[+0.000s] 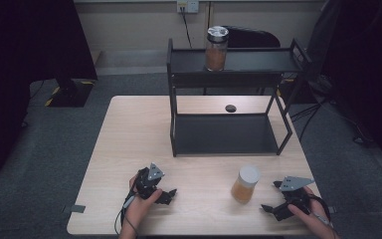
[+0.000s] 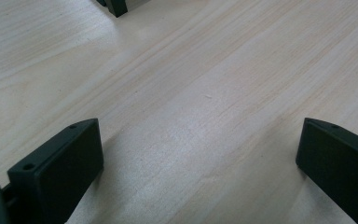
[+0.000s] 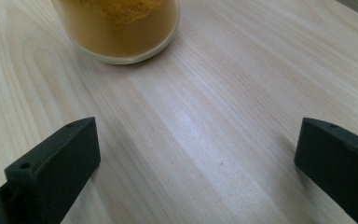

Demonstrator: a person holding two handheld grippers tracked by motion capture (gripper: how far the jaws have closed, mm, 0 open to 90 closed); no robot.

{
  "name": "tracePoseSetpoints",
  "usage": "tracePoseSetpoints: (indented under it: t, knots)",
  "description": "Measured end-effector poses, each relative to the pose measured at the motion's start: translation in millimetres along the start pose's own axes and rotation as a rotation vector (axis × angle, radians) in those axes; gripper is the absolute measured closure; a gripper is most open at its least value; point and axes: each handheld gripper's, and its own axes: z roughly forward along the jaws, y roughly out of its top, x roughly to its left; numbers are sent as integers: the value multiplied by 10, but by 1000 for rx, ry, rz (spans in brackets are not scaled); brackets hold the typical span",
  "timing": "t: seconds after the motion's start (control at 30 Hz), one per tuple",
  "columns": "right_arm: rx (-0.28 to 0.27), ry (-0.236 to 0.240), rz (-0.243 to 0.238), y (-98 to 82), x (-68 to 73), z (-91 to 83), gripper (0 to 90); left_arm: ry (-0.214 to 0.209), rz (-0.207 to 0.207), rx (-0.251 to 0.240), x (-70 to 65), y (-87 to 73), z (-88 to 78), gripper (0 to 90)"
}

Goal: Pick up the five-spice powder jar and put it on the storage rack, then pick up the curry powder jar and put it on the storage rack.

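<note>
Jaws spread wide on both my grippers, left gripper and right gripper, gripping nothing. White-lidded clear jar of orange powder stands on light wooden counter, near right, just left of right gripper.

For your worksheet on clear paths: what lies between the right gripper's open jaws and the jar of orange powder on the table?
Nothing: in the right gripper view, bare wood runs from the right gripper to the jar. The high view agrees.
</note>
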Motion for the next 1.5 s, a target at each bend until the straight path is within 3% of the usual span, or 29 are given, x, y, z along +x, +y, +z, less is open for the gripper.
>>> tracePoseSetpoints:
  t: [0.27,0.67,1.5]
  knots:
    - [2,-9,10,9,27,3,0,0,0,0,0,0,0,0]
    - [63,7,-22,224,22,14,15,0,0,0,-1,-1,0,0]
    - [4,105,-30,517,-91,-93,15,1,0,-1,-2,-1,0,0]
